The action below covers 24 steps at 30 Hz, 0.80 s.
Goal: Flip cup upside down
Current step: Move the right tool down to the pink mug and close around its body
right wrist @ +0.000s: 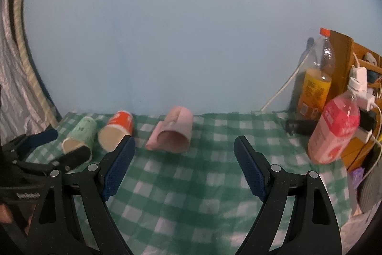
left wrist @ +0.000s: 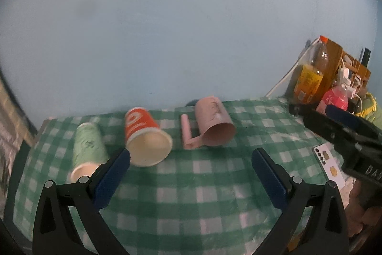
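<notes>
Cups lie on their sides in a row on the green-and-white checked tablecloth (left wrist: 191, 195): green patterned paper cup (left wrist: 88, 149), orange-and-white paper cup (left wrist: 145, 138), pink plastic handled mug (left wrist: 212, 126), mouths toward the cameras. Left gripper (left wrist: 191, 157) hovers released near the orange cup; right gripper (right wrist: 185, 147) hangs spread wide before the mug. Orange-capped drink bottle (right wrist: 317, 78) and pink-labelled bottle (right wrist: 334, 128) stand far right.

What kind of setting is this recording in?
Probably a home room, a makeshift tabletop against a pale blue wall: a green checked cloth, drink bottles, and a wooden shelf cluttered with chargers.
</notes>
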Tool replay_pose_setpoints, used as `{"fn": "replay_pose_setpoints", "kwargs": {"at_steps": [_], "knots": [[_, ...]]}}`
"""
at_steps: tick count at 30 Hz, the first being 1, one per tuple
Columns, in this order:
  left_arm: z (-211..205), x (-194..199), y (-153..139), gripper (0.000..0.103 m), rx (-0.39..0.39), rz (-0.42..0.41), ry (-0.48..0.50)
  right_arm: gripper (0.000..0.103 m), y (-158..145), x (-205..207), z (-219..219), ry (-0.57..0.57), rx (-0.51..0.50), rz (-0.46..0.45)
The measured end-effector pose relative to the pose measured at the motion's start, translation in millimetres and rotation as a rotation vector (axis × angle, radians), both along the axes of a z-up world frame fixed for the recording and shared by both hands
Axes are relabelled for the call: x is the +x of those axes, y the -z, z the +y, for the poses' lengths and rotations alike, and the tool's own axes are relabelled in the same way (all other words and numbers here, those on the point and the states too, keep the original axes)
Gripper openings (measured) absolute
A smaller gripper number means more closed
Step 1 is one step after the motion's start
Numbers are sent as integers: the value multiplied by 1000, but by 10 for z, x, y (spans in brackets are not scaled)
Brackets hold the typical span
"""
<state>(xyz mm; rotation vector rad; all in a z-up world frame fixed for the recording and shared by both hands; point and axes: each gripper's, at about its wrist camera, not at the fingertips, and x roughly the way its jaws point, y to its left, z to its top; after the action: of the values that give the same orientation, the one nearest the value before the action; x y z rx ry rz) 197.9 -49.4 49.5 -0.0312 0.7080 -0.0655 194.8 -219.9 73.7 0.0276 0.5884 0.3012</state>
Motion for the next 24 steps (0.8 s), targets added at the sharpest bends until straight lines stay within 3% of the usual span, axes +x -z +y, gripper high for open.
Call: {"fn": "replay_pose_setpoints", "kwargs": {"at_steps": [5,9,18,24], "knots": [[-183,483,17,103,-24,106,24,84,-58,534,-174,7,61,115],[-354,855,159,103,1,185,33,84,-2,936,-269,22,110,218],[-500,1522,414,102,5,318,-15,84,339,1746,-388,13,200,459],[-574,1748,585,102,2,380,-17,84,595,1998,-421,-19,246,580]]}}
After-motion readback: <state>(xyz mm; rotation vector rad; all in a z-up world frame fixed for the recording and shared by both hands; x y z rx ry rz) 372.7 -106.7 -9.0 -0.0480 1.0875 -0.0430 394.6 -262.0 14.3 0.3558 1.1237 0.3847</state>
